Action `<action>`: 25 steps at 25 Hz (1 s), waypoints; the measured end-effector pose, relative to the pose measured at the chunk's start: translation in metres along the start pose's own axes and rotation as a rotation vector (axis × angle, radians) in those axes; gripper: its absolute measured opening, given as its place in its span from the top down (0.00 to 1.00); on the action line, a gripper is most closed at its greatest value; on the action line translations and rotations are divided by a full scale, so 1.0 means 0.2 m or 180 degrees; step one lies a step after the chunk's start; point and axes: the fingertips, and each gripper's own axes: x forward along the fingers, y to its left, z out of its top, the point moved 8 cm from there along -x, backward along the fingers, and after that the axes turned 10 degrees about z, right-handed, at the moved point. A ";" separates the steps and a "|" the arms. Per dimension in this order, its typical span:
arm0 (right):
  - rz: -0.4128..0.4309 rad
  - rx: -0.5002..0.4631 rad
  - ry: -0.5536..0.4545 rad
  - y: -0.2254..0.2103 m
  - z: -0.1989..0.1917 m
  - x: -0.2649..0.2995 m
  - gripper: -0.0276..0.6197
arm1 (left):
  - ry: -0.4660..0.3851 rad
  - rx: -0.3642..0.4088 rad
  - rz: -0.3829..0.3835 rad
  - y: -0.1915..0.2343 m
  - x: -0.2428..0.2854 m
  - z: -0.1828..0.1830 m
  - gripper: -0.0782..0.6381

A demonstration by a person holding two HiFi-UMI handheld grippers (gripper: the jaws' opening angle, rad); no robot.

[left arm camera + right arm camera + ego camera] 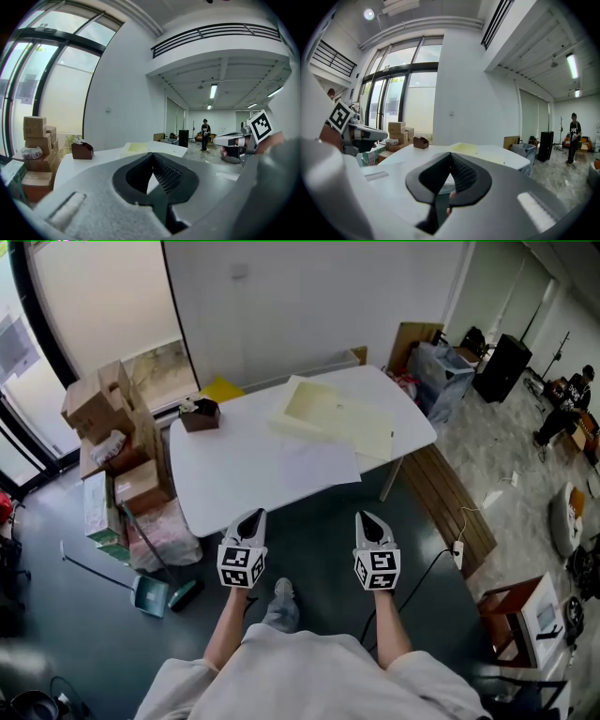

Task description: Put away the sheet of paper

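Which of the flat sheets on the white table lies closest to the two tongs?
The plain white sheet of paper, which lies at the near edge of the white table. The pale yellow sheets lie farther back, toward the wall.

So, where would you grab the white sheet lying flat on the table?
Probably its near right corner: the white sheet lies flat on the table, and that corner seems to reach the front edge. Come in low from the person's side.
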 end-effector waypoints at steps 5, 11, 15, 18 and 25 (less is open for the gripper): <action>-0.0032 0.0002 -0.0001 -0.09 0.11 0.30 0.95 | -0.0025 -0.0012 -0.0035 0.16 0.27 0.11 0.88; -0.0065 -0.0035 -0.0031 -0.18 0.22 0.63 0.95 | -0.0100 -0.0035 -0.0054 0.36 0.57 0.24 0.88; -0.0108 -0.0037 -0.0036 -0.23 0.27 0.79 0.95 | -0.0105 -0.0015 -0.0109 0.44 0.73 0.29 0.88; -0.0114 -0.0039 -0.0038 -0.26 0.29 0.90 0.95 | -0.0100 -0.0004 -0.0147 0.48 0.82 0.30 0.88; -0.0104 -0.0073 -0.0012 -0.30 0.32 1.09 0.95 | -0.0065 -0.0038 -0.0142 0.58 0.98 0.30 0.88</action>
